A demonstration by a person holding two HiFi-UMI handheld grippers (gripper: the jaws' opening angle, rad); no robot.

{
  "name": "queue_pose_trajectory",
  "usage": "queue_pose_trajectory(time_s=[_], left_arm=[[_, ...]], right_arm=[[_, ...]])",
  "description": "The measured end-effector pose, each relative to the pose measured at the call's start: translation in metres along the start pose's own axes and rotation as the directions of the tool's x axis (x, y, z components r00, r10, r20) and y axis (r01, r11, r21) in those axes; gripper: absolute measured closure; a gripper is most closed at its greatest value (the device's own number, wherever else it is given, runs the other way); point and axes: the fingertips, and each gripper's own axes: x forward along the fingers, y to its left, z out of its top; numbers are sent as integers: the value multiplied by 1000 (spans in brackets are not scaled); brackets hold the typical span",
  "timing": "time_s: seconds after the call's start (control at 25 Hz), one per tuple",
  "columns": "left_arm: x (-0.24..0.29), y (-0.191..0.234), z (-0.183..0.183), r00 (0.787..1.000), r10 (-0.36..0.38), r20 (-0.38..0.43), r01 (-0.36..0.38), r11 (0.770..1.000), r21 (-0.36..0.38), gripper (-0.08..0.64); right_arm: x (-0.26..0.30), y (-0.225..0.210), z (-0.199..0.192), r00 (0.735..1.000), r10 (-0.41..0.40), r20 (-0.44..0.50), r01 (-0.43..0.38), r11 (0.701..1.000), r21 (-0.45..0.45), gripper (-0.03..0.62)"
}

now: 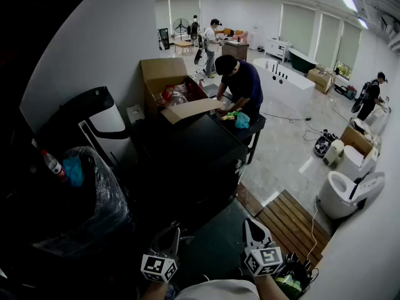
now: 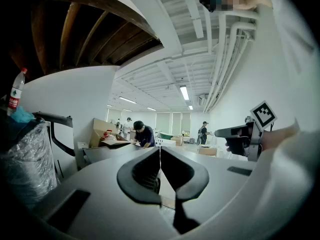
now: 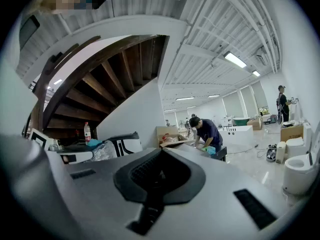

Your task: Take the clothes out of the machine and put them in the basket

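Note:
Both grippers are held low and level in front of me. In the head view my left gripper [image 1: 174, 231] and right gripper [image 1: 249, 225] sit side by side at the bottom edge, pointing at a dark cabinet [image 1: 187, 158]. The left gripper [image 2: 160, 152] is shut with nothing between its pads. My right gripper [image 3: 161, 155] is shut and empty too. Each gripper view shows the other gripper off to its side. I see no clothes and cannot pick out a washing machine or a basket for certain.
A bin lined with clear plastic [image 1: 87, 199], with a bottle [image 1: 53, 164] on it, stands at the left. Behind it is a black-and-white appliance [image 1: 103, 120]. An open cardboard box [image 1: 169, 83] and a bending person [image 1: 240, 83] are beyond. Toilets [image 1: 347, 189] and a wooden pallet [image 1: 290, 224] lie right.

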Motion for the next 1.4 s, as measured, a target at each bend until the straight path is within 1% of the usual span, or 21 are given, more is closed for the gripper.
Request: queue_pose_trajectory(time_s=[0.16,0.48,0.64,0.96,1.0,1.08,1.28,1.4], left_arm=[[-10,7,3,1000,9,-17,-9,1000,0,538],[-6,7,11,1000,-5,-7,5,1000,27,538],[-6,8,13,1000,-15,3,15,1000,18,538],[-6,7,13,1000,-28,8,28,999,18,538],[-7,8,13,1000,-26,7,26,999,18,538],[-7,10,12,1000,-24,5,24,1000,19,538],[-5,11,11,1000,-25,3,25,1000,18,538],[-3,10,12,1000,-30,4,29,999,20,538]], right_arm=[[-1,15,-8,1000,1,-7,-1,1000,8,584],[0,19,-9,1000,-10,-2,10,1000,5,584],[1,20,-7,1000,-14,20,14,1000,17,583],[2,23,-7,999,-32,31,32,999,-12,580],[2,23,-7,999,-32,33,32,999,-13,575],[3,24,-6,999,-32,36,32,999,-15,532],[3,22,-5,999,-34,38,34,999,-12,452],[4,21,-5,999,-30,32,30,999,-16,435]])
